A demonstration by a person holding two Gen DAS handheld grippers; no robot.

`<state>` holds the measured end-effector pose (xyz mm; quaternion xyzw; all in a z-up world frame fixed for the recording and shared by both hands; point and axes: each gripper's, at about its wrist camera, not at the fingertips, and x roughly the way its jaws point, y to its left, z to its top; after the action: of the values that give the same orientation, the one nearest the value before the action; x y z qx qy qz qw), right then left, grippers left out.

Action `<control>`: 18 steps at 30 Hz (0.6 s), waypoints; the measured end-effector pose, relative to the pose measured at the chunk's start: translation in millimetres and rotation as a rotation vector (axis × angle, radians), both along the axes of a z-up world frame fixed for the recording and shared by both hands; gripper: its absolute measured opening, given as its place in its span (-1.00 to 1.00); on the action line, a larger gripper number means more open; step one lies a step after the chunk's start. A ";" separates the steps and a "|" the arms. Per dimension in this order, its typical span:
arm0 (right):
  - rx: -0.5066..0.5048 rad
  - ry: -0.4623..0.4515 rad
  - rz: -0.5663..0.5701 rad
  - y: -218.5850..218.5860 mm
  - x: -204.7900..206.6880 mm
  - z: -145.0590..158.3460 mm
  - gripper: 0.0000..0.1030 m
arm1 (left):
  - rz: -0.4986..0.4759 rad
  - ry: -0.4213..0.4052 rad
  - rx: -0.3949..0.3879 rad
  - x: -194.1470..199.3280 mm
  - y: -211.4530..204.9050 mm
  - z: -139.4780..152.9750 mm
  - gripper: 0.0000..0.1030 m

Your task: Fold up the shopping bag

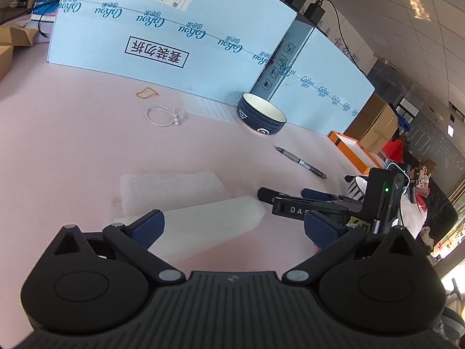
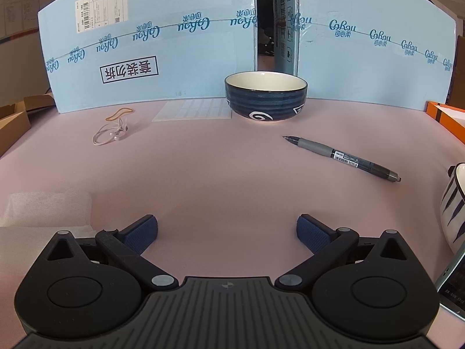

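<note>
So both grippers sat wide open, holding nothing.
Left gripper (image 1: 234, 228) hovered over the folded white shopping bag (image 1: 186, 203) on the pink tabletop (image 1: 72, 151); right gripper (image 2: 227, 231) sat just right of it, fingers empty.

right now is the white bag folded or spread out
Folded: the white bag lies on the pink table as stacked rectangular layers, and neither open gripper touches it.
</note>
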<state>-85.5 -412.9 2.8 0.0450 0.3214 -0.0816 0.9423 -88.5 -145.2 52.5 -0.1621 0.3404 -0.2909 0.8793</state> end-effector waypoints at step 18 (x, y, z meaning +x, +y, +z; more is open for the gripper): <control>0.081 -0.030 -0.004 -8.8 -5.5 0.2 1.00 | -0.055 0.106 0.148 34.7 -54.3 0.7 1.00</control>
<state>-91.0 -421.7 3.0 0.0851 0.3103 -0.0697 0.9443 -53.8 -199.5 53.2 -0.1026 0.4112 -0.2799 0.8614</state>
